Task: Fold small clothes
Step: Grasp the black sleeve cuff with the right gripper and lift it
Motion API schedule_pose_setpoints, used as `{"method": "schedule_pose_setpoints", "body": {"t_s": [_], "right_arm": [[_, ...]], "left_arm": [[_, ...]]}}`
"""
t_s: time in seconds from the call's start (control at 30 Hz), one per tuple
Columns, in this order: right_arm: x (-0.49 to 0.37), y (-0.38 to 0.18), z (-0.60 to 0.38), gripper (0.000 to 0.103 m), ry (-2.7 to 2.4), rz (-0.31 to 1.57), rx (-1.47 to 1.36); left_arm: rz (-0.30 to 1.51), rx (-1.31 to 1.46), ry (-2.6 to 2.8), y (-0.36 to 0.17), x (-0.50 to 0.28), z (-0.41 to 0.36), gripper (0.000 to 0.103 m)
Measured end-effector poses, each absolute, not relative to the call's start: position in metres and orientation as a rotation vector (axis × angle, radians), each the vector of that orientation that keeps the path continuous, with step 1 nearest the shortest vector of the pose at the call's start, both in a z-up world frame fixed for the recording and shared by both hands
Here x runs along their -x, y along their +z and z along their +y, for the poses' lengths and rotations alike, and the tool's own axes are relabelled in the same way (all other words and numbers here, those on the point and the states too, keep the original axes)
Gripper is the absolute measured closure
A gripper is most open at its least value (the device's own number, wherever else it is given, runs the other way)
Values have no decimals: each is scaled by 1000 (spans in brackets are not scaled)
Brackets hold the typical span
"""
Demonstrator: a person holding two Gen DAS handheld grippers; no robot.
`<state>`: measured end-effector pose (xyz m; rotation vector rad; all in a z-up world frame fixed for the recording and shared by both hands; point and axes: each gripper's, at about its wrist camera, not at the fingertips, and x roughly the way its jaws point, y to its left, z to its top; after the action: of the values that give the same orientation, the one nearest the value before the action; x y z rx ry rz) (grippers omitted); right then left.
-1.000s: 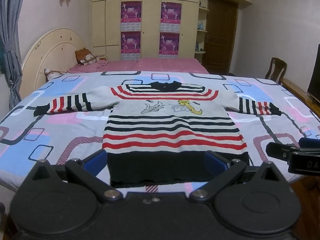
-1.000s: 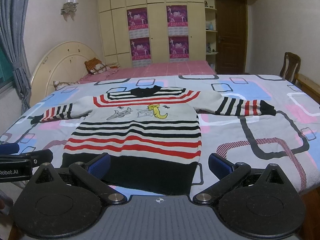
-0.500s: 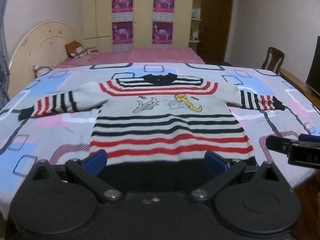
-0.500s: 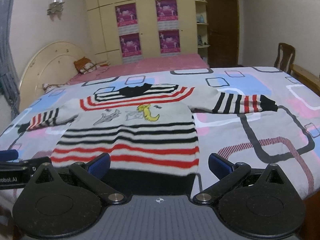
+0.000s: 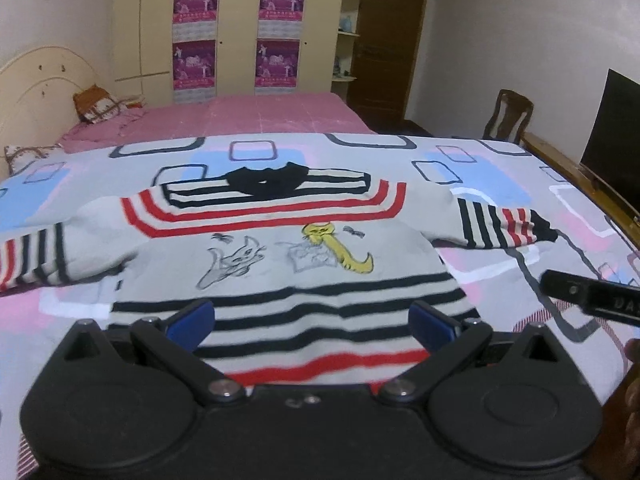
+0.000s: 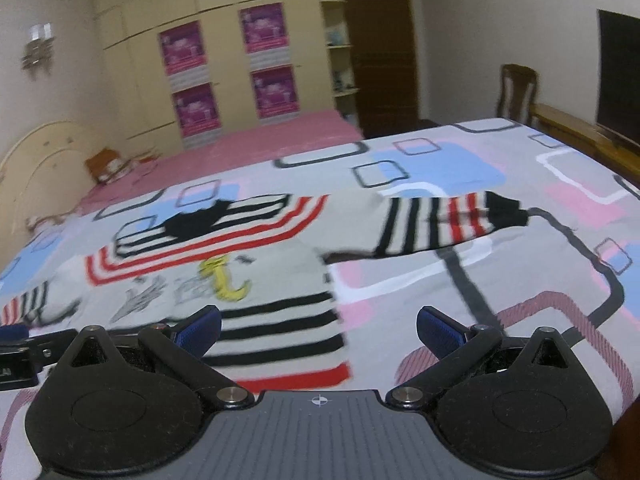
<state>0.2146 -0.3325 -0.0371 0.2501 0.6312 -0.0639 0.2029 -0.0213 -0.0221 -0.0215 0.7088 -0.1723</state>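
A small striped sweater (image 5: pixel 280 264) lies flat on the bed, sleeves spread, black collar at the far end, cartoon cats on the chest. My left gripper (image 5: pixel 310 320) hovers open over its lower body, nothing between the blue pads. In the right wrist view the sweater (image 6: pixel 224 280) sits left of centre and its right sleeve (image 6: pixel 444 224) stretches out ahead. My right gripper (image 6: pixel 318 328) is open above the sweater's right side edge and the bedspread. The hem is hidden under both grippers.
The patterned bedspread (image 5: pixel 500 184) covers the bed; pink bedding (image 5: pixel 240 116) lies beyond. A wooden bed rail (image 5: pixel 580 176), a chair (image 5: pixel 508 116) and a dark screen (image 5: pixel 612 120) stand at the right. The other gripper's tip (image 5: pixel 588 296) shows at the right edge.
Both grippers have moved forward over the sweater, so the hem has slid out of sight. The right one has also swung toward the right sleeve. Both stay open.
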Motion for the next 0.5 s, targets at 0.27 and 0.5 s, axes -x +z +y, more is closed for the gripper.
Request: {"method": "schedule_pose_setpoints", "body": {"t_s": [0.27,0.5], "right_arm": [[-259,-58,-418,1,-225,619,-334],[-326,-90,-501,45,-254,638,-428]], "left_arm": [[781,41,-152,-60,-263,-47,0],[879,58,-95,-83,-319,-77,0]]}}
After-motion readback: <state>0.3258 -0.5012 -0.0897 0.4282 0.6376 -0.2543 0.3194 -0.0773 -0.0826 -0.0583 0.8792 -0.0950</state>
